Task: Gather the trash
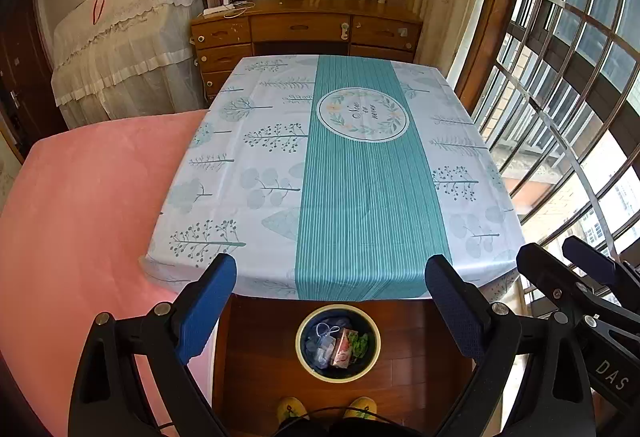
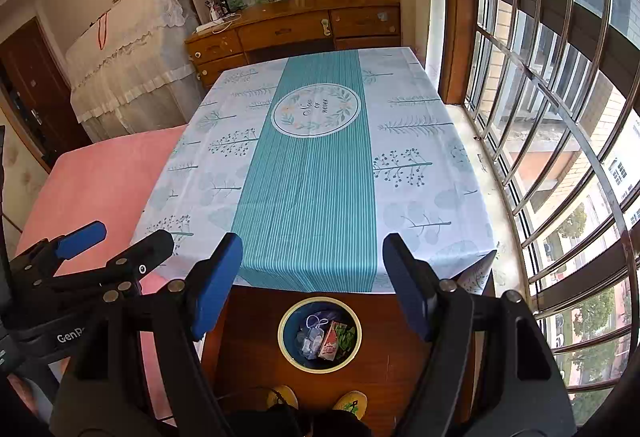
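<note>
A round bin [image 1: 338, 377] [image 2: 285, 317] with a cream rim and dark liner stands on the wooden floor just below the table's near edge. Inside it lie a red-and-white carton [image 1: 342, 351] [image 2: 330, 345], crumpled clear plastic [image 1: 324, 347] [image 2: 310, 339] and green scraps [image 1: 359, 343] [image 2: 346, 337]. My left gripper [image 1: 332, 279] hangs open above the bin, nothing between its blue pads. My right gripper [image 2: 312, 257] is open too and holds nothing. Each gripper shows at the edge of the other's view: the right one [image 1: 560, 263], the left one [image 2: 132, 233].
The table [image 1: 280, 157] [image 2: 420, 165] wears a pale tree-print cloth with a teal striped band. A pink bed [image 1: 88, 205] [image 2: 104, 173] lies to its left, a barred window [image 1: 580, 77] [image 2: 560, 97] to its right, a wooden desk [image 1: 304, 25] [image 2: 292, 25] beyond. The person's yellow shoes [image 1: 360, 407] [image 2: 350, 403] stand by the bin.
</note>
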Demonstrator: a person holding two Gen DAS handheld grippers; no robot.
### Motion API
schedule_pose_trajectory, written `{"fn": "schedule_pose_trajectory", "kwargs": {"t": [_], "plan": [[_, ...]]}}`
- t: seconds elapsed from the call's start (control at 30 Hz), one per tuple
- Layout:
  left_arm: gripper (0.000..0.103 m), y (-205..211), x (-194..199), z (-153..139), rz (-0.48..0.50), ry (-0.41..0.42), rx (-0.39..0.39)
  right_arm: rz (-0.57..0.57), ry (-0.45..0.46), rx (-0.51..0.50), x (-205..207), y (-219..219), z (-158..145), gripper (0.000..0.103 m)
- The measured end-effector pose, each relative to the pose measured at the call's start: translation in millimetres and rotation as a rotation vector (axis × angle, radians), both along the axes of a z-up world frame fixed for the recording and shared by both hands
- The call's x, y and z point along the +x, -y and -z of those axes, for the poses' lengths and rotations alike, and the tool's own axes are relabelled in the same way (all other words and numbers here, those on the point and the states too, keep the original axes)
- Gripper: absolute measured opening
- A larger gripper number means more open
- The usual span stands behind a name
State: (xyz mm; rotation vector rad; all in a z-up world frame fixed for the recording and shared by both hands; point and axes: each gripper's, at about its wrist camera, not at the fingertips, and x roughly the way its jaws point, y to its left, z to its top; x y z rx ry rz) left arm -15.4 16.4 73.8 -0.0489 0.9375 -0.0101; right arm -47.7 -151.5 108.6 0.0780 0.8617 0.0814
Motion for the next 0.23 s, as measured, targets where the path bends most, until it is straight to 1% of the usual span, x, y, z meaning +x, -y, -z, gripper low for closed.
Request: {"fn": "schedule_pose_trajectory", "kwargs": {"t": [0.23], "plan": [[0.096, 1.2, 1.0, -1.1, 0.003, -0.002, 0.01, 0.0, 0.0, -0.001, -0.1, 0.0, 0.1, 0.07]]}}
